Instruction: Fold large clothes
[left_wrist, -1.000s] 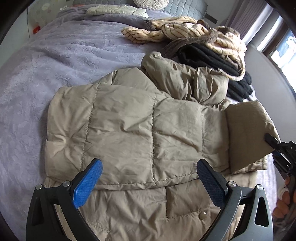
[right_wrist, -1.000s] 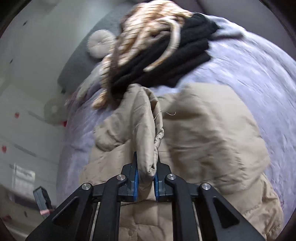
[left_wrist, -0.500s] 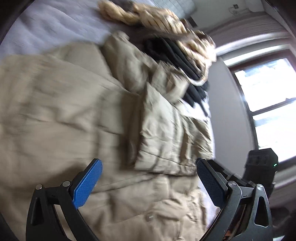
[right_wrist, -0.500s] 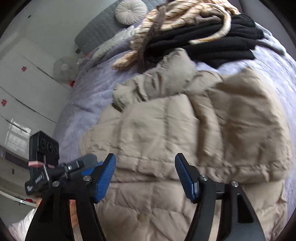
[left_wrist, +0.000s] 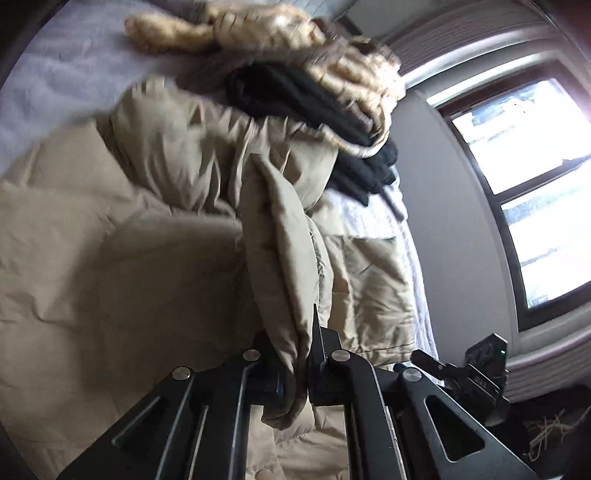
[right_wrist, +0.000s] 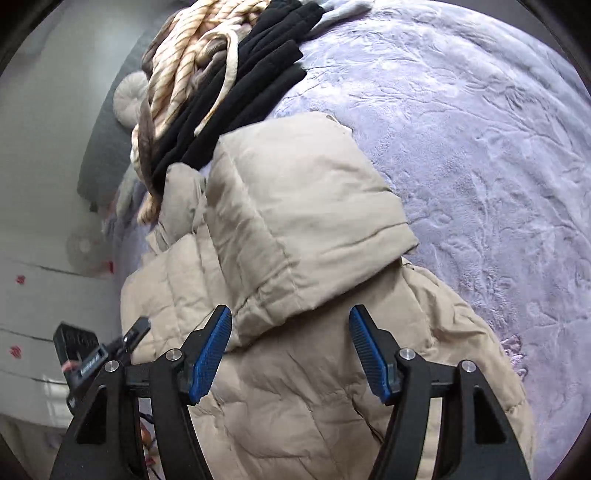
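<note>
Two grippers on one beige puffer jacket (right_wrist: 295, 387), spread across the lilac bed cover (right_wrist: 480, 147) toward its near edge. My left gripper (left_wrist: 299, 373) is clamped on a raised flap of the jacket (sleeve or side panel, can't tell which). My right gripper (right_wrist: 290, 354) hangs open over the folded-in sleeve (right_wrist: 295, 221), pads clear of the fabric. Risk: slick padded shell may slip from the left jaws mid-fold, or springy fill pops the sleeve open. Far side, the black clothes (right_wrist: 243, 99) and striped knit (right_wrist: 184, 48) lie touching the jacket's collar end; dragging could snag them.
</note>
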